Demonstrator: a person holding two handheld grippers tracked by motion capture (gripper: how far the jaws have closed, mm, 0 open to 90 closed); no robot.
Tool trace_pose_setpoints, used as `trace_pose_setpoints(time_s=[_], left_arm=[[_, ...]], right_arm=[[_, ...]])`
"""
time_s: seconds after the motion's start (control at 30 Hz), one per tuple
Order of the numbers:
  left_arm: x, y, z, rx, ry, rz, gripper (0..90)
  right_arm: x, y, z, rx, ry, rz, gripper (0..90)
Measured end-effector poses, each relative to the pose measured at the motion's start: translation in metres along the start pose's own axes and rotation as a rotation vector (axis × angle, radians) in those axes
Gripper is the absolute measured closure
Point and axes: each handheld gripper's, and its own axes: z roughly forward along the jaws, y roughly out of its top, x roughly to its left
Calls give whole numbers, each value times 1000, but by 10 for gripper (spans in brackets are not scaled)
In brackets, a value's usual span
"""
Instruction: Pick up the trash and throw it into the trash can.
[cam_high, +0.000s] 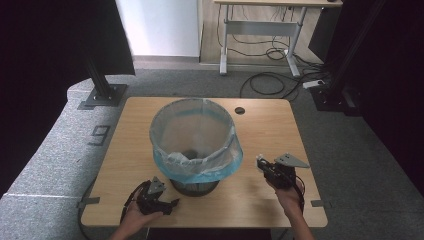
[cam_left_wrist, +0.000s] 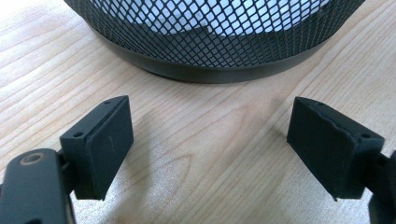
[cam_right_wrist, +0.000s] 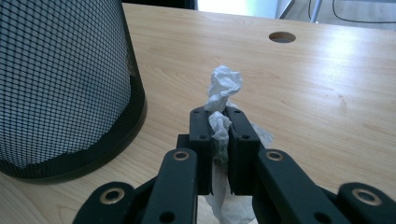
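Note:
A black mesh waste bin (cam_high: 196, 145) lined with a pale blue plastic bag stands in the middle of the wooden table (cam_high: 270, 130). My right gripper (cam_high: 261, 164) is to the bin's right, shut on a crumpled white tissue (cam_right_wrist: 223, 93) that sticks up between its jaws. The bin's mesh wall (cam_right_wrist: 60, 79) rises at the left of the right gripper view. My left gripper (cam_high: 170, 202) rests low near the front edge, left of the bin's base, jaws wide open and empty. The bin's base (cam_left_wrist: 210, 51) lies just ahead of its pads (cam_left_wrist: 105, 144).
A round cable hole (cam_high: 240, 110) sits in the table's far right part. Beyond the table are a desk frame (cam_high: 260, 30), floor cables (cam_high: 270, 80) and a black stand foot (cam_high: 102, 95). Bare wood lies right of the bin.

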Motion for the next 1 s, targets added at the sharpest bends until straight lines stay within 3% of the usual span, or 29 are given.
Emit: trace_pose_setpoints(time_s=[1.0], left_arm=[[0, 0, 0, -1, 0, -3, 144]], right_arm=[[9, 23, -19, -82, 13, -29, 822]])
